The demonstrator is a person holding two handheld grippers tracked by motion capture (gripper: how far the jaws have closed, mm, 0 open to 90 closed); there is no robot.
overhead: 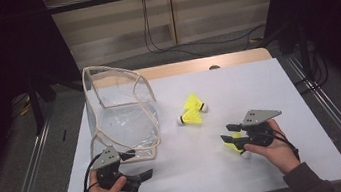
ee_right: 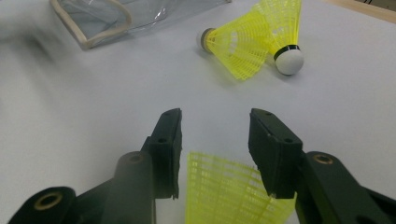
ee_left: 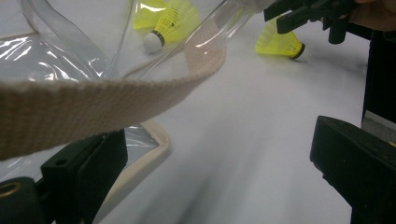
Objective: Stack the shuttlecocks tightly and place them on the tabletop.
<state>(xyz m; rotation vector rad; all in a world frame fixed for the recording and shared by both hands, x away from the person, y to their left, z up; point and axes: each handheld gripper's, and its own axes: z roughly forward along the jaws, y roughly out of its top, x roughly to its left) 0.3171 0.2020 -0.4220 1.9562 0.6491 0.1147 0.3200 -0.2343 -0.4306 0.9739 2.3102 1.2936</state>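
White tabletop (overhead: 238, 91) carries all work items, with dark surroundings on both sides. Right gripper (overhead: 226, 134) sits near the front right area, its jaws parted; a yellow shuttlecock (ee_right: 229, 191) lies between them, and the pads stand off its skirt on both sides without pressing it. Two more yellow shuttlecocks (overhead: 193, 111) lie together at mid-table, well apart from both grippers. Left gripper (overhead: 140, 166) sits at the front left, jaws spread wide with nothing between the pads. A clear plastic bag (overhead: 119, 108) with beige webbing trim stands just beside it; its strap (ee_left: 93, 105) crosses above one left jaw.
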